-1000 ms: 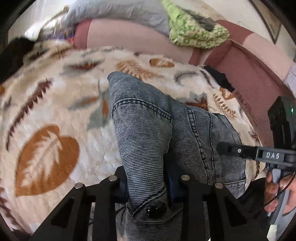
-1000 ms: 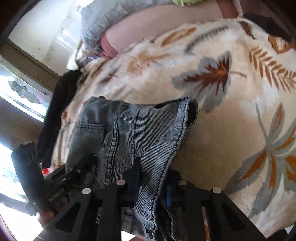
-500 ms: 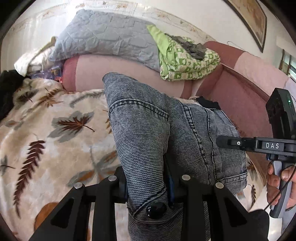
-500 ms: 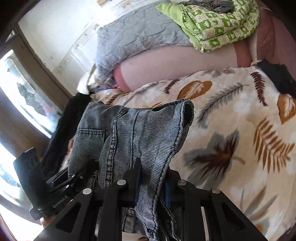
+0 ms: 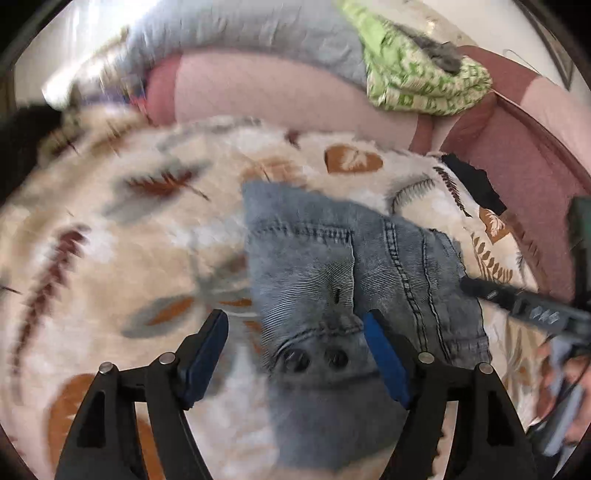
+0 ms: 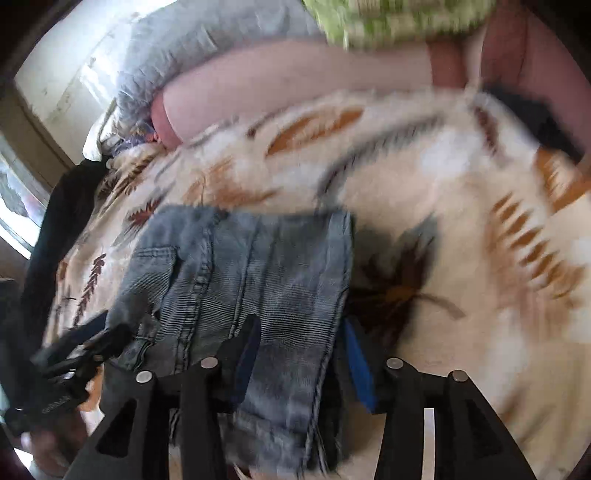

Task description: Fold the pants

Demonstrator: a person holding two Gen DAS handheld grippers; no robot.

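Note:
The grey-blue denim pants [image 5: 332,280] lie folded on the leaf-patterned blanket [image 5: 110,258]; they also show in the right wrist view [image 6: 236,273]. My left gripper [image 5: 295,354] is open, its blue pads spread either side of the waistband with its dark buttons, not gripping. My right gripper [image 6: 301,354] is open too, its jaws apart around the denim's edge. The right gripper also shows at the right of the left wrist view [image 5: 524,306]. Both views are blurred.
The blanket covers a pink sofa [image 5: 295,96]. A grey pillow [image 5: 240,33] and a green patterned cloth [image 5: 421,77] lie on the backrest. Dark clothing lies at the left [image 6: 59,229] and a black item sits by the armrest [image 5: 476,181].
Both grippers have lowered the pants onto the blanket and opened, letting go of the denim. The views have tilted down toward the blanket.

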